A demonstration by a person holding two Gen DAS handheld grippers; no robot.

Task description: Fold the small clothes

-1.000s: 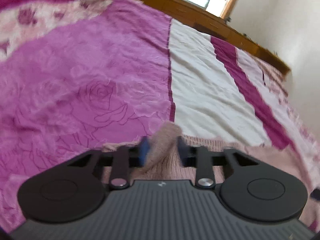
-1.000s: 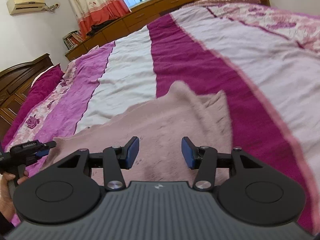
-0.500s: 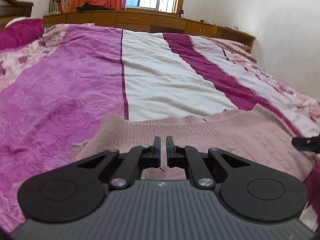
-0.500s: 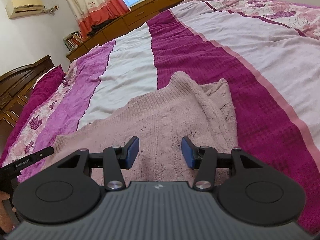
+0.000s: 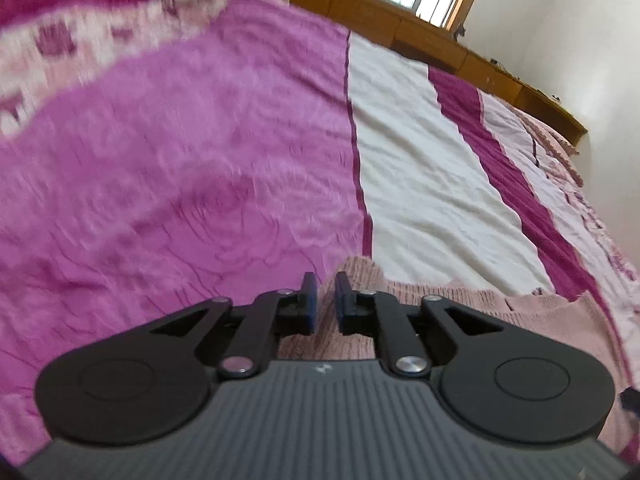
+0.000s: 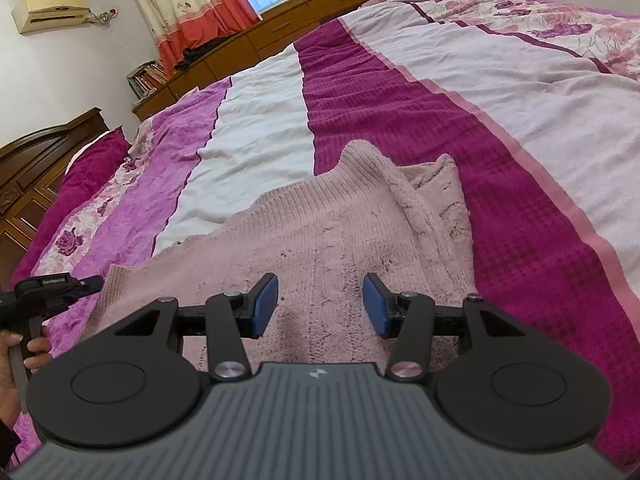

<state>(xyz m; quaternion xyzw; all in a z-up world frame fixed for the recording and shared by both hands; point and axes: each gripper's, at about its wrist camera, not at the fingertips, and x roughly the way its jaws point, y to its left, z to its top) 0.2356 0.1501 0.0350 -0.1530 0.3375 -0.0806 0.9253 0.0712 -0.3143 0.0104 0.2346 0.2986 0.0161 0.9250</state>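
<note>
I have the left tool [image 5: 323, 300] opening narrowly at the pale pink knitted sweater's [image 6: 320, 240] corner, gripping nothing; right tool [image 6: 319, 304] half-open, empty. Next: pinch that corner.

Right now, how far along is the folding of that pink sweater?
Barely begun. Done: the pink sweater lies spread on the bed, one side folded over. In hand: the left gripper, jaws just opening, has its corner between them. The right gripper hovers open. Left: all main folds.

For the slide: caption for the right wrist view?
Right gripper open above a pink sweater spread on the striped bedspread, left gripper at its far corner.
</note>
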